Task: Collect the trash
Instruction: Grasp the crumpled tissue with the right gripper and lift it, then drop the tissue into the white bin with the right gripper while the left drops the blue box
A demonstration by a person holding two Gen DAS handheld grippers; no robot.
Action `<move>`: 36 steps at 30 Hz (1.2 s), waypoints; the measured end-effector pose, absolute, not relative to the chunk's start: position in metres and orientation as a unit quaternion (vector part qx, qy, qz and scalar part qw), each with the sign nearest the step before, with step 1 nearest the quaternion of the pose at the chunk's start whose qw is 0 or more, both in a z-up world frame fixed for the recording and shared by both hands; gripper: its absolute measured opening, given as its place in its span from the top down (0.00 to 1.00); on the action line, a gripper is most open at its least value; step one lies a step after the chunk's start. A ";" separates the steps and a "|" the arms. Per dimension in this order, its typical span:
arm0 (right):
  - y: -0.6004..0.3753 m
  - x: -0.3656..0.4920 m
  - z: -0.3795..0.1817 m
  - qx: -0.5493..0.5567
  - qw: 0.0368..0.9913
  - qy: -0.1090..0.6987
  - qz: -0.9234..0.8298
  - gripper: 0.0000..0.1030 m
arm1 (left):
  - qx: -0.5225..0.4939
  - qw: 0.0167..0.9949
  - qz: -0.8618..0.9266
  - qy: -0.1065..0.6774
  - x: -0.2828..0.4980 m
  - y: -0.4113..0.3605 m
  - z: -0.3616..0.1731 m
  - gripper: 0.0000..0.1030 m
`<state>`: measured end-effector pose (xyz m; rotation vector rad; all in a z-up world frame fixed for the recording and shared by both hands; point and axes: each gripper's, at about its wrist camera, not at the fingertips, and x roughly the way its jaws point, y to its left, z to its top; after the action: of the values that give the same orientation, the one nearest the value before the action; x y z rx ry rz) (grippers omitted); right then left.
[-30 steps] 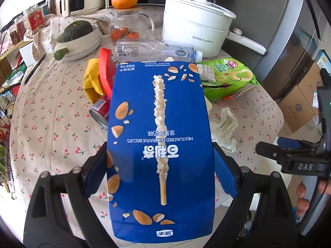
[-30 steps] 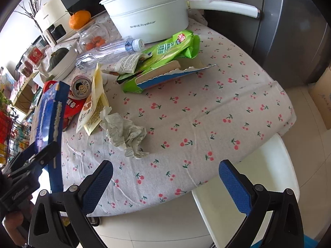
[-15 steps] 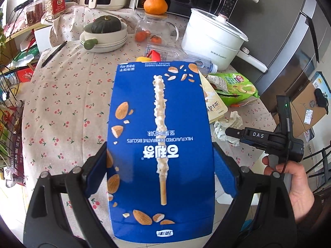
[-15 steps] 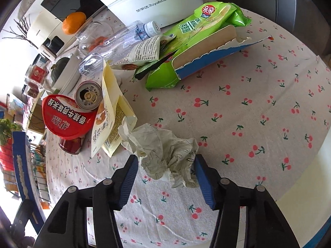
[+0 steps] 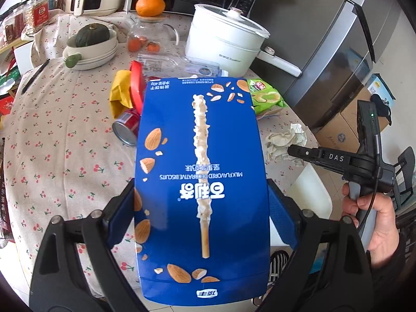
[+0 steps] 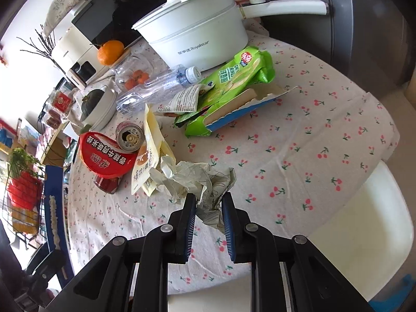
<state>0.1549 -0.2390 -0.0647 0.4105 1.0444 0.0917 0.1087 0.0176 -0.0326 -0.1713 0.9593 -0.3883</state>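
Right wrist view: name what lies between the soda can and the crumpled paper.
A yellow snack pouch stands between the soda can and the crumpled paper.

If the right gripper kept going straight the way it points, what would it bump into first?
The crumpled paper: it already sits between the jaws of the right gripper, which are closing on it. Beyond it, probably the cherry-print tablecloth, since the gripper tilts downward, though depth is hard to judge here.

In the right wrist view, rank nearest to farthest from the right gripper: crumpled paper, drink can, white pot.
1. crumpled paper, between the closing jaws of the right gripper.
2. drink can, up and left.
3. white pot, far side of table.
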 end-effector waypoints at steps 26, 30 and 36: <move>-0.461 -0.009 -0.067 0.289 0.823 0.468 -0.142 0.78 | 0.066 0.786 -0.387 0.477 0.066 -0.235 -0.097 0.11; -0.469 -0.012 -0.070 0.293 0.820 0.471 -0.145 0.78 | 0.073 0.783 -0.385 0.483 0.069 -0.243 -0.103 0.11; -0.474 -0.015 -0.072 0.289 0.818 0.475 -0.145 0.78 | 0.083 0.783 -0.383 0.483 0.073 -0.247 -0.106 0.11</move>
<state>-0.0148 -0.4736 -0.0719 0.6160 1.0122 -0.3082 0.0727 -0.2465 -0.1062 0.1791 1.0417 -0.8265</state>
